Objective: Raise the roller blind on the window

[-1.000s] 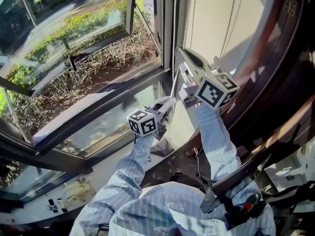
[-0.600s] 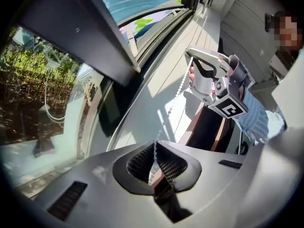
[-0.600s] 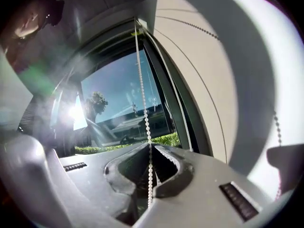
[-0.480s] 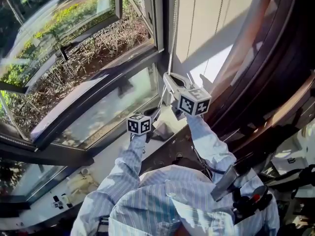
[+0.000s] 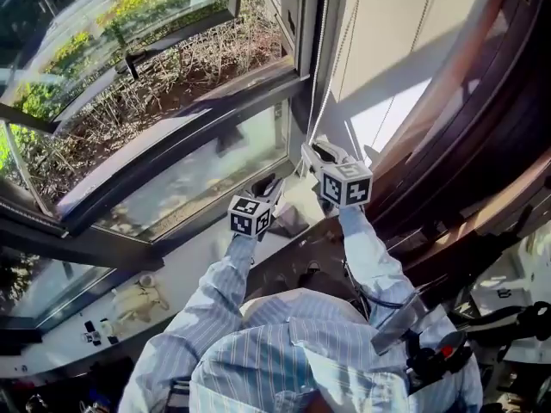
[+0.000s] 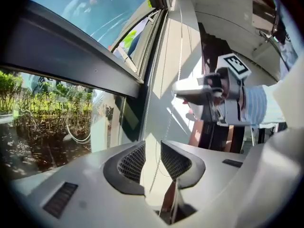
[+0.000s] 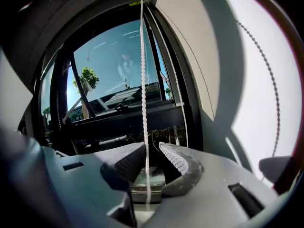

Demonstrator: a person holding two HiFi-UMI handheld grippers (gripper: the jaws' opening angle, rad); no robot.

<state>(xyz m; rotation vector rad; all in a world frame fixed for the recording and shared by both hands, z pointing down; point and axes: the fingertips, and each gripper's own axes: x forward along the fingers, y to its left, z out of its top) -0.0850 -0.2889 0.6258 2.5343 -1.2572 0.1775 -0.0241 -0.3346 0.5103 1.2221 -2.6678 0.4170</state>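
Lowered since earlier, left gripper [image 6: 153, 156] and right gripper [image 7: 151, 156] are opening, jaws apart, pull cord [image 7: 142, 80] running loose between each pair.

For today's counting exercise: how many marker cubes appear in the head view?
2. One cube sits beyond the person's left sleeve, by the lower window pane; the other beyond the right sleeve, nearer the blind. None seems hidden.

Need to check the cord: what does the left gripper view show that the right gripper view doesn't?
Left only: the right gripper from outside, and shrubs beyond the glass. Right only: the white cord running unpinched between the right gripper's opening jaws, and a tree. Both: the dark window frame and opening jaws; the left gripper has a thin cord in its gap.
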